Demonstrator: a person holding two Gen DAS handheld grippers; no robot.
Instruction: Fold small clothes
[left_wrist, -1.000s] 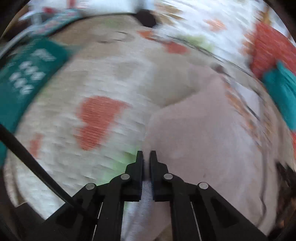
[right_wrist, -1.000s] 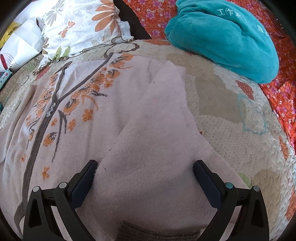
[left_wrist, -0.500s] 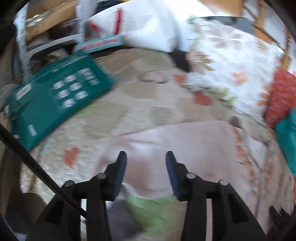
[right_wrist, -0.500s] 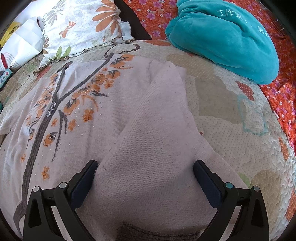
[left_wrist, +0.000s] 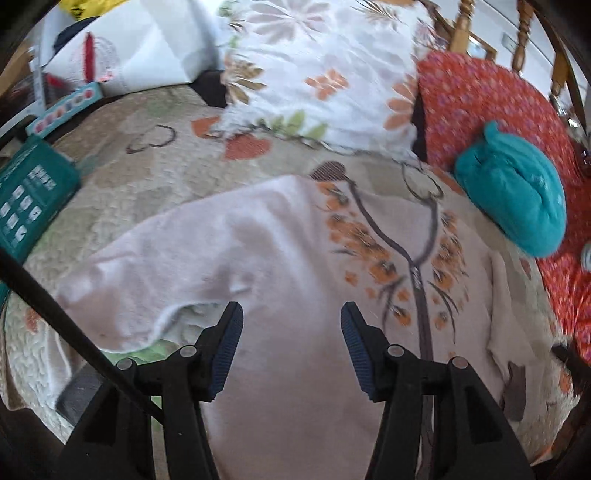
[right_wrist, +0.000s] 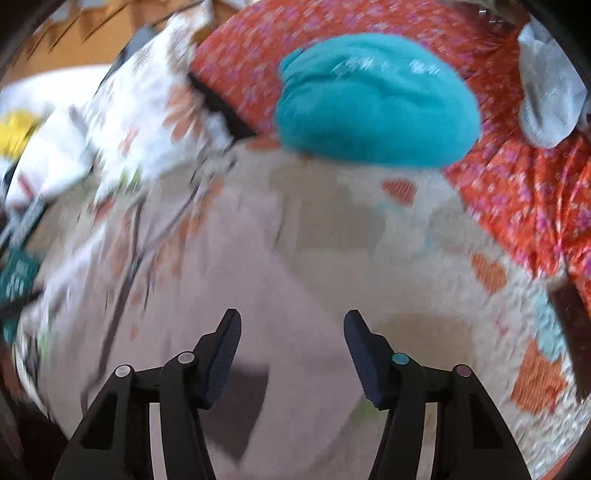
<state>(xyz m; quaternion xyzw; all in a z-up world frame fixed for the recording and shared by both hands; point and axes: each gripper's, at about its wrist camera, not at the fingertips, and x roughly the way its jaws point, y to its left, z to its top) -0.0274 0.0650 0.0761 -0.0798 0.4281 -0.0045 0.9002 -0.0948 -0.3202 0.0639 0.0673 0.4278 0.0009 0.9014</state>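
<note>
A pale pink sweater (left_wrist: 295, 258) with orange flowers and a dark branch pattern lies spread on the quilted bed cover (left_wrist: 155, 173). Its left sleeve is folded in over the body. My left gripper (left_wrist: 291, 321) is open and empty above the sweater's lower left part. In the blurred right wrist view the sweater (right_wrist: 229, 280) lies under my right gripper (right_wrist: 291, 325), which is open and empty above the folded right sleeve.
A teal folded garment (left_wrist: 513, 199) lies on an orange floral blanket (left_wrist: 480, 103) at the right; it also shows in the right wrist view (right_wrist: 373, 99). A white floral pillow (left_wrist: 314, 66) lies at the back. A green box (left_wrist: 29, 199) is at the left.
My left gripper let go of the sleeve, opened and drew back, leaving the sleeve folded over the body. My right gripper lifted away from the sweater and its jaws narrowed somewhat.
</note>
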